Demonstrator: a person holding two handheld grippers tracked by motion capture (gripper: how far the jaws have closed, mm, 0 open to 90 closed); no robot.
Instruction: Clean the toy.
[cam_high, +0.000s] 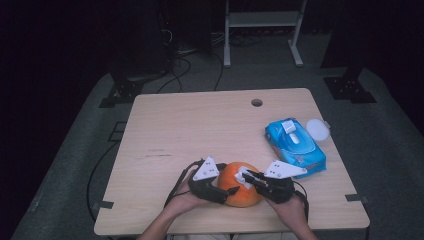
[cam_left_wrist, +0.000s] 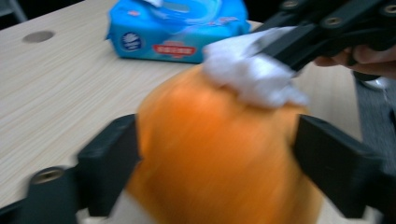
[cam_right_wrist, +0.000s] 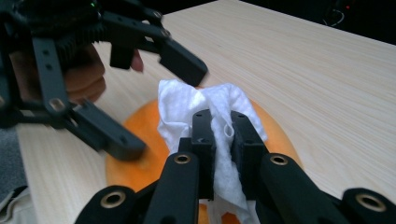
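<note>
While its two black jaws pinch a crumpled white wipe (cam_right_wrist: 219, 116) between them, the right claw (cam_right_wrist: 219, 123) presses that wipe onto the top of an orange fruit (cam_high: 241, 190). The left claw (cam_left_wrist: 215, 154) stands with its jaws spread to either side of the fruit, one against each flank, so it grips the fruit and holds it on the worktop (cam_high: 200, 130). In the high view the left claw (cam_high: 225, 192) comes at the fruit from the worktop's left side and the right claw (cam_high: 247, 177) from the right, and each is held in one hand of the person, whose forearms cross the near edge.

The fruit sits close to the near edge, roughly midway between the two near corners. Open room lies to its left and across the whole far half of the worktop, where a round cable hole (cam_high: 257, 102) is cut near the far edge.

Toward the right edge lies a blue pack of wipes (cam_high: 295, 145), its flap lifted and a white sheet standing up out of the opening. A round white lid (cam_high: 317, 129) lies just beside it, at the right edge. The pack carries a round emblem and a red label strip (cam_left_wrist: 175, 48), but the writing on them is too blurred to read.
</note>
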